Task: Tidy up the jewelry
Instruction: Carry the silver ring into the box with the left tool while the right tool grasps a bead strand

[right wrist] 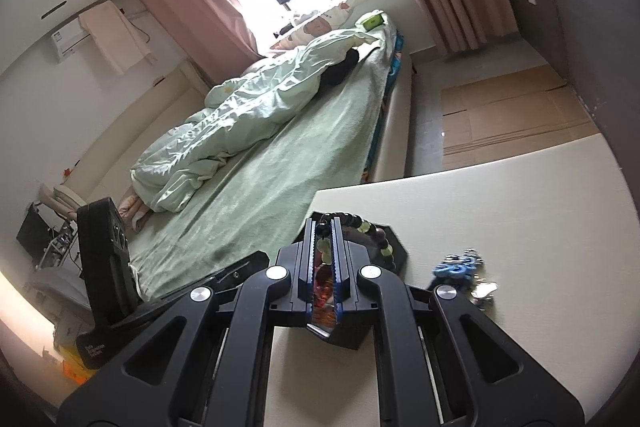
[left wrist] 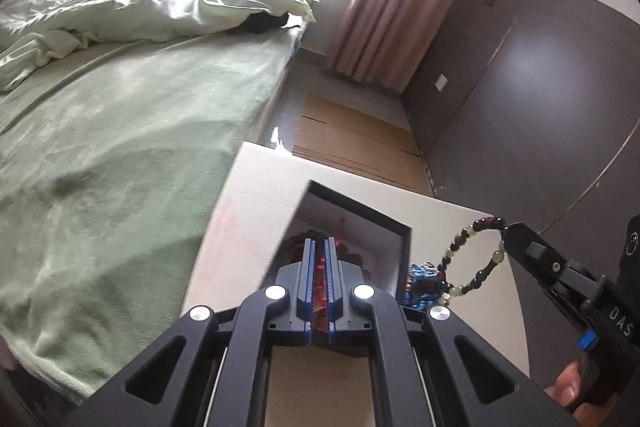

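A black jewelry box [left wrist: 362, 211] with a pale inside stands on the cream table [left wrist: 256, 195]; it also shows in the right wrist view [right wrist: 398, 245]. My left gripper [left wrist: 320, 247] is shut above the box with something red showing between its jaws. My right gripper [right wrist: 324, 227] is shut on a bead bracelet [right wrist: 372, 231] of dark and pale green beads; from the left wrist view the bracelet [left wrist: 470, 249] hangs in a loop from the right gripper [left wrist: 507, 235], right of the box. A blue trinket [left wrist: 424, 281] lies beside the box, also in the right wrist view [right wrist: 456, 267].
A small silver piece [right wrist: 484, 291] lies by the blue trinket. A bed with a green sheet [left wrist: 120, 147] runs along the table's left. Flattened cardboard [left wrist: 356, 139] lies on the floor beyond the table. A dark wardrobe [left wrist: 540, 87] stands at the right.
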Tool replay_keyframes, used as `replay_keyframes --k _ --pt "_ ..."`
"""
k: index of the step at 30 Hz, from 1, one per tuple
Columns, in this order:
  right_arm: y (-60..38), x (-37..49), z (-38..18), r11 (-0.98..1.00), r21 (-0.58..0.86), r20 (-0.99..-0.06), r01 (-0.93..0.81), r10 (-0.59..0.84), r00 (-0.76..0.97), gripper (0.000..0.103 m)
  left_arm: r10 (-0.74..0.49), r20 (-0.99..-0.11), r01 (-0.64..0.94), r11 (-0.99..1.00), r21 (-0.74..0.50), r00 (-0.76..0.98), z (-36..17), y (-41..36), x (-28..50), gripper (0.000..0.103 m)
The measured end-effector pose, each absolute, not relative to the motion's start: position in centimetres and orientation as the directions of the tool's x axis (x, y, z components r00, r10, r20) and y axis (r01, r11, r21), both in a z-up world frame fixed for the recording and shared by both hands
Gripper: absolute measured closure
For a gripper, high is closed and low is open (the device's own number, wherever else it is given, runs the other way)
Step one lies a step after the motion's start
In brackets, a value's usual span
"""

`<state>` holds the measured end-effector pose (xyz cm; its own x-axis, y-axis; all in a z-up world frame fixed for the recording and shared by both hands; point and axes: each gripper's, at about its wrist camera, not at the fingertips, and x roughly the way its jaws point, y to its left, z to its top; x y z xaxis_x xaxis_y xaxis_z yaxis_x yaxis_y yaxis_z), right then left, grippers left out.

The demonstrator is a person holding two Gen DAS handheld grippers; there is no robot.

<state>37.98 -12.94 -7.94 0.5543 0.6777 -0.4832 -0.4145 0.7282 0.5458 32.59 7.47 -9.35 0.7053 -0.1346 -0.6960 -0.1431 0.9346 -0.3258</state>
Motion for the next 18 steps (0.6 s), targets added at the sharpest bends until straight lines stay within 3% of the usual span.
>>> replay_keyframes --k 4,8,13,16,18 --pt "-11.3 37.9 -7.9 0.712 0.550 -0.475 -0.438 0.697 0.537 0.095 -0.131 -0.680 -0.152 0.928 -0.341 0.721 -8.8 8.7 31.6 0.098" --pt "-9.8 38.0 -8.2 0.691 0.571 -0.471 -0.442 0.717 0.513 0.095 -0.102 -0.655 -0.169 0.926 -0.338 0.749 -7.9 9.8 30.4 0.056" --pt "-7.9 38.2 -8.6 0.664 0.601 -0.464 -0.446 0.744 0.481 0.095 -0.088 -0.641 -0.165 0.932 -0.324 0.763 -7.0 10.7 29.3 0.054" --pt "-6.9 38.4 -9.0 0.652 0.617 -0.464 -0.440 0.753 0.466 0.095 -0.072 -0.635 -0.176 0.931 -0.320 0.769 -6.6 11.5 28.7 0.048" --pt "-6.3 38.7 -9.7 0.696 0.594 -0.520 -0.404 0.715 0.467 0.094 -0.055 -0.631 -0.188 0.931 -0.312 0.774 -6.3 12.0 28.4 0.045"
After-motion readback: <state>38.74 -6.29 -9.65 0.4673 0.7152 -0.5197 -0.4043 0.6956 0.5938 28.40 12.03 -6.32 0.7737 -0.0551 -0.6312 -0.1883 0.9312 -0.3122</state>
